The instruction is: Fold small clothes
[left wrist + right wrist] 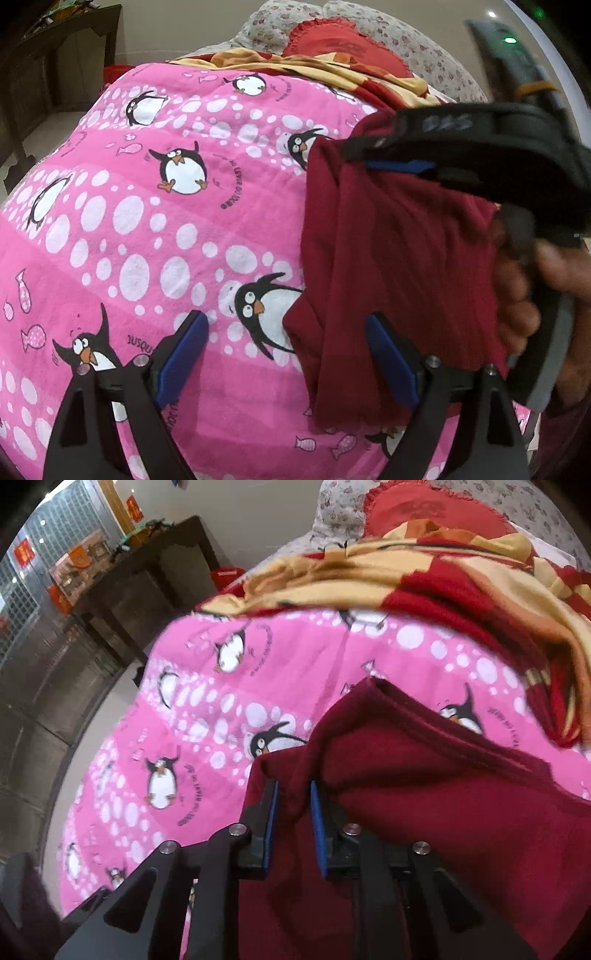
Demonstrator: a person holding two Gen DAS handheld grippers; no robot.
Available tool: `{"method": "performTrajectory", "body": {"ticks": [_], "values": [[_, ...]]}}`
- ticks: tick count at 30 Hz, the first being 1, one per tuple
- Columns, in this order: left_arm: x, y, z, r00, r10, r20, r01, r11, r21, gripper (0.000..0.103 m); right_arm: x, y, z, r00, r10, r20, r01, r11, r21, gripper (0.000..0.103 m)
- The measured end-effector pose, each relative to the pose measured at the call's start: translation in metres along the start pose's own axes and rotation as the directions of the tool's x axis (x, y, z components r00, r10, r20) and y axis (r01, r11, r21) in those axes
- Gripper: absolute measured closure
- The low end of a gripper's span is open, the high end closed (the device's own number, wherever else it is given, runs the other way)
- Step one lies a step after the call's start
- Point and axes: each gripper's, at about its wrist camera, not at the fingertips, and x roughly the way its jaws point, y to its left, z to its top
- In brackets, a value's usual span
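A pink penguin-print blanket (155, 236) covers the bed and serves as the folding surface, with a red and yellow blanket (424, 579) bunched at its far end and a red heart-shaped cushion (332, 40) behind that. The maroon garment (399, 258) hangs doubled over on the right side of the blanket, lifted clear of it. The right gripper (293, 812) has its blue pads closed on a fold of that cloth near the top edge, while the left gripper (288, 354) stands wide apart and empty, one pad just beside the hanging hem. To fold well, I judge the free gripper should catch the loose lower corner, so the two hold matching edges taut before laying the cloth flat; a one-sided grip invites sagging and a crooked crease. The blanket carries small printed French phrases, of which "JUSQU" is partly readable, the rest too blurred
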Motion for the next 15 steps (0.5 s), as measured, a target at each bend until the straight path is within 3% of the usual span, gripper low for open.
{"method": "performTrajectory", "body": {"ticks": [3,8,12,15], "values": [[0.001,-0.001,0.0,1.0,0.001,0.0,-0.001,1.0,0.0,0.011,-0.012,-0.003,0.0,1.0,0.001,0.029,-0.002,1.0,0.014,0.075],[0.001,0.0,0.001,1.0,-0.005,-0.001,0.005,1.0,0.002,0.01,-0.005,-0.006,0.0,1.0,0.029,-0.002,-0.029,0.997,0.072,0.072],[0.001,0.001,0.0,1.0,-0.011,0.005,0.011,1.0,-0.002,0.008,0.001,0.004,0.002,0.999,0.052,0.003,-0.052,0.995,0.083,0.048],[0.002,0.0,-0.001,1.0,-0.014,0.009,0.014,1.0,0.004,0.006,0.016,0.02,0.003,0.999,-0.039,-0.028,0.04,0.999,0.011,0.045]]}}
